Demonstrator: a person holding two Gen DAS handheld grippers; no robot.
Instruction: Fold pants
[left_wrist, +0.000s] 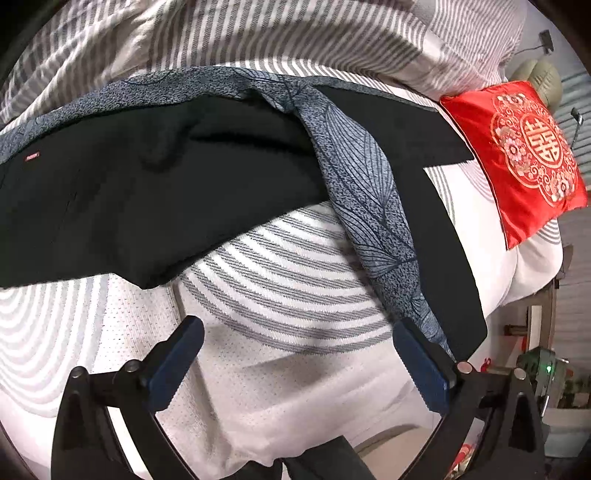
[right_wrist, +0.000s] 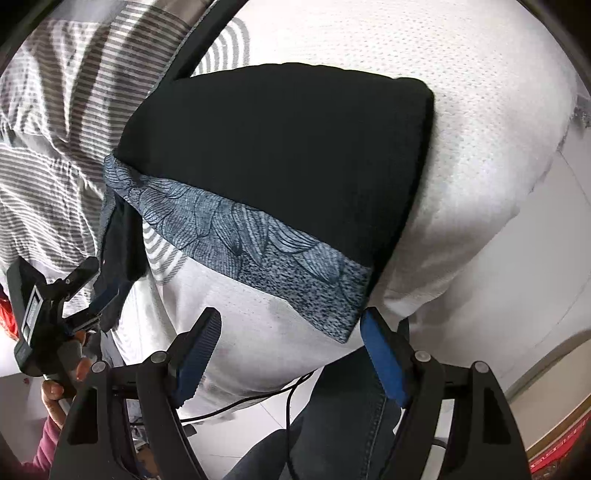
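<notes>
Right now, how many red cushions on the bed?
1. The red cushion lies at the bed's right edge in the left wrist view, beside the black pants. More may be hidden under the striped duvet.

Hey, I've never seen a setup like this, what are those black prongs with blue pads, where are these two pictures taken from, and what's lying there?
Those prongs are two-finger grippers a person holds, one per hand, each with a camera looking along its fingers. One picture looks past the left gripper, the other past the right gripper. Both stand open and hold nothing. On the white mattress lie the pants, black with a blue leaf-patterned panel. A striped blanket and a red cushion lie beyond. In the right view the person's hand grips the left tool.
</notes>
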